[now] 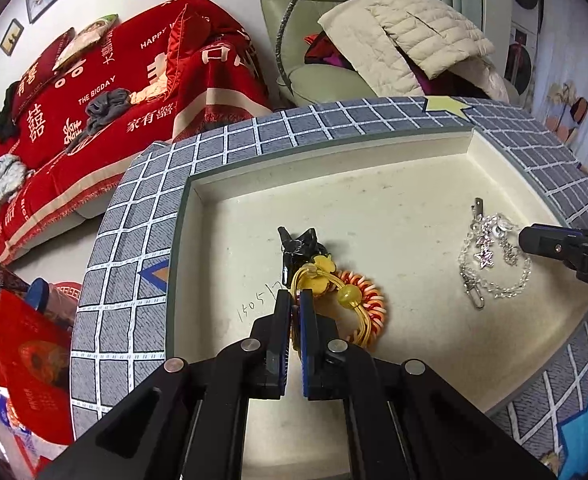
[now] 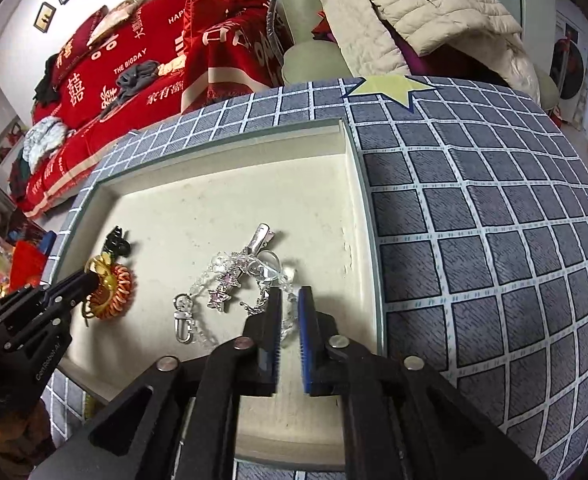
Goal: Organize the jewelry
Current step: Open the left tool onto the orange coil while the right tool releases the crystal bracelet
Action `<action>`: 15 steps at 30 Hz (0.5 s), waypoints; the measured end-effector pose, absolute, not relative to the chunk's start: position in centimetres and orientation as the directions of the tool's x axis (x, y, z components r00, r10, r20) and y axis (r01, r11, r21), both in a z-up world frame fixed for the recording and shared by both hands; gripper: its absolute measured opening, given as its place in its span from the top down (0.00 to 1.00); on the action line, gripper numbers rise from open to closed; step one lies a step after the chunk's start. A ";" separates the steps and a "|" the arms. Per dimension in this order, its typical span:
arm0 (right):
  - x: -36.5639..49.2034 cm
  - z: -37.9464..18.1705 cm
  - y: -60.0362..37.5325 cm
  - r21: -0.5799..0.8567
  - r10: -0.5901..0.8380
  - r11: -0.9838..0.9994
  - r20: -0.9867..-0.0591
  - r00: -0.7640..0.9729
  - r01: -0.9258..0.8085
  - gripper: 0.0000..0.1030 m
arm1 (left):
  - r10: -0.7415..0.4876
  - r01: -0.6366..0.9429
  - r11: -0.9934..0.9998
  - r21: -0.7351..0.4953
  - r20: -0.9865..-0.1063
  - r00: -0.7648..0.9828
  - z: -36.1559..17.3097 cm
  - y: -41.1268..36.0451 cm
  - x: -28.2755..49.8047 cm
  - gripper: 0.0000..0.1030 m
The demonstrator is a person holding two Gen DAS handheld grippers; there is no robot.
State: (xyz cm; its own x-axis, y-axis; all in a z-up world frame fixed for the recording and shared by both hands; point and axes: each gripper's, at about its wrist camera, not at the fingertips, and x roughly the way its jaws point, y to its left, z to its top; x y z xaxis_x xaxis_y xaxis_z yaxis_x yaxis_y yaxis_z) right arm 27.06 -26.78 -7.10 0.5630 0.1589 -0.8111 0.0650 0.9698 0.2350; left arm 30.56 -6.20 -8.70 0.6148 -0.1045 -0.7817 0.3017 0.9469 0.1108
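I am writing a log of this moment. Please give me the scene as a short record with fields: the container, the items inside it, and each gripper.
container: shallow cream tray with a grey checked border
item 1: yellow and orange hair ties, bunched together
item 2: black hair claw, touching the hair ties
item 3: clear bead chain with star charms and metal clasps, lying apart from the ties
left gripper: shut, tips at the hair ties; grip unclear
right gripper: slightly open, over one end of the bead chain, not pinching it
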 end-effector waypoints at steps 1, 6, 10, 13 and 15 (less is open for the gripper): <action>26.8 -6.7 -26.9 0.248 0.168 0.967 -0.800 0.576 0.063 0.49 | -0.105 0.302 0.947 0.112 -0.779 0.618 -8.7 -6.2 30.5 0.76; 25.1 -4.5 -26.1 0.262 0.189 0.965 -0.750 0.633 0.022 0.39 | -0.104 0.301 0.947 0.113 -0.777 0.620 -8.6 -6.1 30.3 0.76; 23.7 -3.3 -26.1 0.290 0.204 0.957 -0.726 0.657 0.024 0.35 | -0.120 0.295 0.951 0.086 -0.780 0.615 -8.4 -5.8 30.4 0.76; 22.6 -2.8 -26.1 0.311 0.217 0.950 -0.716 0.663 0.025 0.35 | -0.121 0.292 0.952 0.088 -0.771 0.625 -7.9 -5.7 30.3 0.71; 21.7 -2.6 -26.0 0.317 0.222 0.948 -0.712 0.666 0.022 0.35 | -0.113 0.275 0.957 0.092 -0.756 0.644 -7.3 -5.5 30.1 0.07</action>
